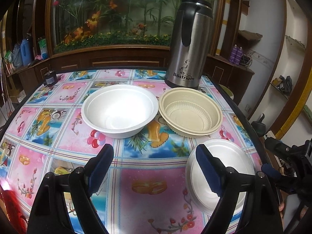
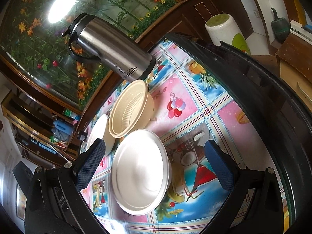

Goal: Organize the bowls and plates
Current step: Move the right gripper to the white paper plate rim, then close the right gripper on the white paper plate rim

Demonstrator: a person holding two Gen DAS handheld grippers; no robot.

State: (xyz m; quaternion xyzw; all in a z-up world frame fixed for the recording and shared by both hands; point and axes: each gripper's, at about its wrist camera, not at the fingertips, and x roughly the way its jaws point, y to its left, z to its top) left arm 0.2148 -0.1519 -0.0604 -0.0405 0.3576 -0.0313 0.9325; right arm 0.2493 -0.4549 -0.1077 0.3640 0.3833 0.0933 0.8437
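A large white foam bowl (image 1: 119,109) sits mid-table; it shows partly in the right wrist view (image 2: 98,131). Beside it on the right a cream ribbed plastic bowl (image 1: 190,111) holds a smaller ribbed dish; it also shows in the right wrist view (image 2: 129,107). A white foam plate stack (image 1: 230,173) lies near the table's right front, also in the right wrist view (image 2: 140,170). My left gripper (image 1: 155,161) is open and empty above the tablecloth, its right finger over the plate stack. My right gripper (image 2: 156,165) is open and empty, its jaws on either side of the plate stack, above it.
A tall steel thermos (image 1: 189,44) stands at the back right of the table, also in the right wrist view (image 2: 109,46). A small dark jar (image 1: 50,78) sits at the back left corner. The table's black rim (image 2: 253,89) curves on the right.
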